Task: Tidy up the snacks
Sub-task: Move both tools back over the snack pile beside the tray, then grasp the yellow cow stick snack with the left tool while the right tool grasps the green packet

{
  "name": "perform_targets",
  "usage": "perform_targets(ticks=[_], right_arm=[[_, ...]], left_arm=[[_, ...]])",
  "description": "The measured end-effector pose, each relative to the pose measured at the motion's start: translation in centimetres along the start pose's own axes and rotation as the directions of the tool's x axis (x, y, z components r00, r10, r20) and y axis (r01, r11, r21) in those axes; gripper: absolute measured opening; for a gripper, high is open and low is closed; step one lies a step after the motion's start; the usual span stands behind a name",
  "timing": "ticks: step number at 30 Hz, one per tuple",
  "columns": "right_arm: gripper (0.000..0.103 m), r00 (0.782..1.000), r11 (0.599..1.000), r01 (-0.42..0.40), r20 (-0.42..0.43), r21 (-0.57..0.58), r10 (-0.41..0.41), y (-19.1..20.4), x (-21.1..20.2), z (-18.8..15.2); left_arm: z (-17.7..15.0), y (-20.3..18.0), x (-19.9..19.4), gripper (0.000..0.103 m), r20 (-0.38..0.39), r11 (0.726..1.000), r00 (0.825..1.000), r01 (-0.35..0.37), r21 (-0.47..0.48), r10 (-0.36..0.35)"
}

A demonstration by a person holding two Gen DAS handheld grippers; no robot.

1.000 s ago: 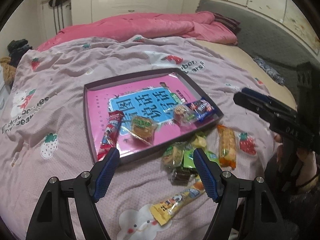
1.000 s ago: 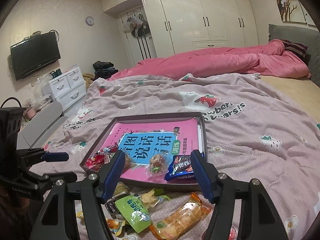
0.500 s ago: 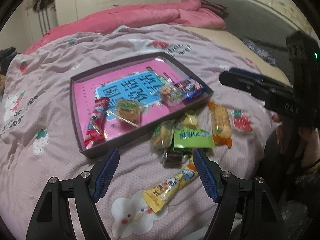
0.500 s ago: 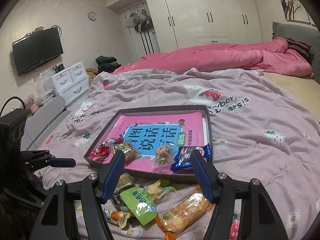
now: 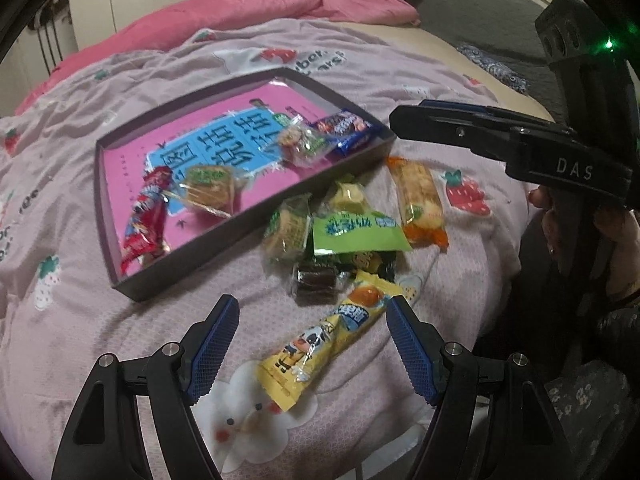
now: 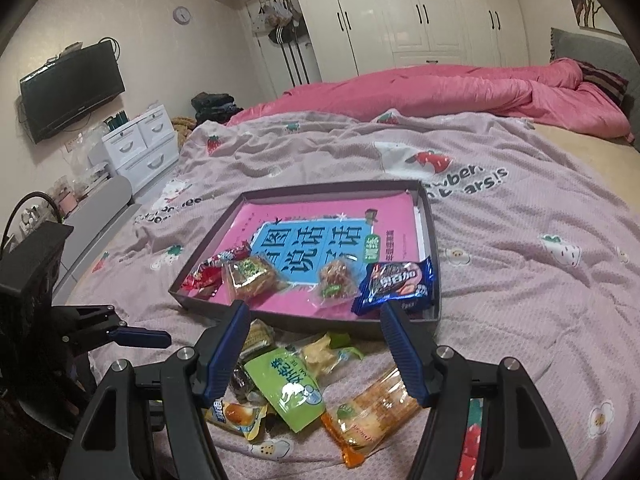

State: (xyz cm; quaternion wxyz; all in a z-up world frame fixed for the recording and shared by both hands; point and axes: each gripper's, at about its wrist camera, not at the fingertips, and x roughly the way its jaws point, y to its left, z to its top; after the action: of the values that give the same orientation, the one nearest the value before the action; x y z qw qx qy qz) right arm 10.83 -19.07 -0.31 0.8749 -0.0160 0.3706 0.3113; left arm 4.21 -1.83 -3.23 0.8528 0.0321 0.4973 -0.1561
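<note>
Your left gripper: jaws wide apart, nothing between the pads, hanging over the yellow snack stick, which lies on the bedspread near the bed's front edge.

Your right gripper: jaws parted about halfway, holding nothing, poised above the loose pile just outside the tray's near wall. In the left wrist view it shows from the side, with your hand on its handle.

Tray, dark-walled with a pink printed sheet as its floor, on the bedspread:
- red wrapper, at the near left corner;
- clear-wrapped cake with green label, just beside the red wrapper;
- small clear-wrapped sweet, toward the right end;
- blue chocolate pack, at the right corner, overlapping the wall.

Loose snacks on the bedspread, just outside the tray's near wall:
- green pouch, on top of the pile;
- orange cracker pack, at the pile's right edge;
- round biscuit pack, touching the tray wall;
- pale yellow sweet;
- dark chocolate roll, beneath the green pouch's edge.

Right wrist view only: wall television, white drawer unit, wardrobe doors, wall clock.

Left wrist view only: the yellow snack stick at full length; the right wrist view shows only its end behind the finger.

Both views: pink quilt heaped at the bed's far side.
</note>
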Motion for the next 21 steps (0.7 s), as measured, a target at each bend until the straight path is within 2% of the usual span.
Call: perform_targets(ticks=[10,21], right_arm=[[0.067,0.996,1.000,-0.004,-0.093,0.006,0.005,0.0,1.9,-0.8],[0.067,0.978,1.000,-0.002,-0.211,-0.011,0.000,0.1,4.9,-2.0]], left_arm=[[-0.8,0.0,2.1,0.077,-0.065,0.999,0.998,0.017,0.032,-0.015],[-1.1,-0.6,3.6,0.077,-0.102,0.997,0.995,0.019,0.077,-0.012]])
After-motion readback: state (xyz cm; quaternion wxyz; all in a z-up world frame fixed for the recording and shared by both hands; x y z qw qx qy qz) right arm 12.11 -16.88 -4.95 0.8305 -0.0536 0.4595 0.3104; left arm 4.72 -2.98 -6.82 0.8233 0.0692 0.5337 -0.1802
